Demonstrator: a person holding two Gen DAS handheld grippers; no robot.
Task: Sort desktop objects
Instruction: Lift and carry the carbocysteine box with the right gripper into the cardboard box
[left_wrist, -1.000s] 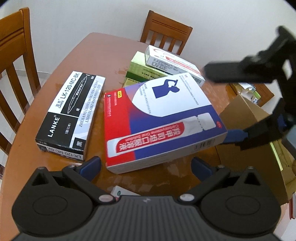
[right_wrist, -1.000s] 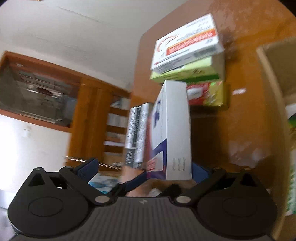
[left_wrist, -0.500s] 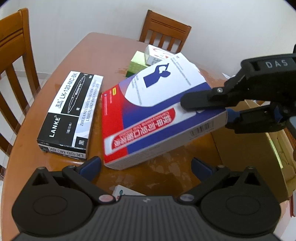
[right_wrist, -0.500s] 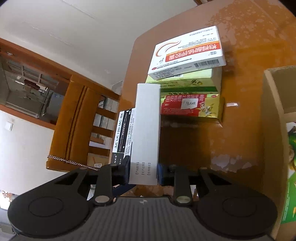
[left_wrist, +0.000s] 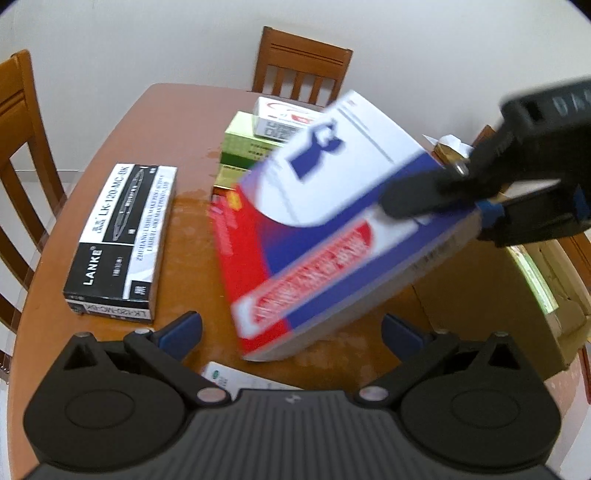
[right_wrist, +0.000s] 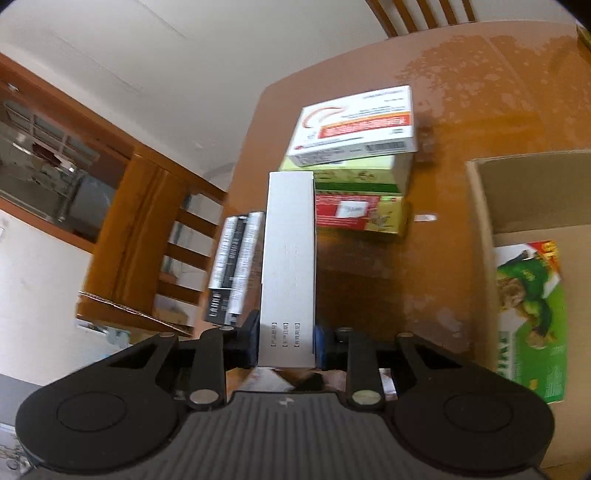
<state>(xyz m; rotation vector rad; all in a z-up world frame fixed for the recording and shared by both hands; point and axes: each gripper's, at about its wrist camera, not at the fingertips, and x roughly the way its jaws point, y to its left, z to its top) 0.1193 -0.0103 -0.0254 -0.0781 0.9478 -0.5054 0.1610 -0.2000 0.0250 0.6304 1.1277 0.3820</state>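
Right gripper (right_wrist: 286, 341): jaws nearly closed, pads pressed on both broad faces of the large flat red, blue and white cardboard medicine box (left_wrist: 332, 229), clamped at one short end. In the right wrist view only its white side panel showed, running straight out from the jaws. In the left wrist view the box hung tilted, far end lower, clear of the brown wooden surface (left_wrist: 177, 122).

Left gripper (left_wrist: 291, 328): jaws wide apart, nothing between them; the lifted box hung just ahead of them.

Judgement: step in hand is carrying the box to the open brown cardboard carton (right_wrist: 532, 199), right of the right jaws. Grip is at one end only, so the free end may sag or swing; best to keep the clamp firm, raise the low end above the carton wall before crossing, and release only once the box is inside.

Count, outward from the jaws:
- held box: one
- black and white LANKE pen box (left_wrist: 118, 243), left of the jaws, flat on the surface: one
- stacked boxes (right_wrist: 354, 162) beyond the jaws: three
- green printed box (right_wrist: 532, 314) inside the carton: one
- carton: one
- wooden chairs (left_wrist: 301, 62): two in the left wrist view
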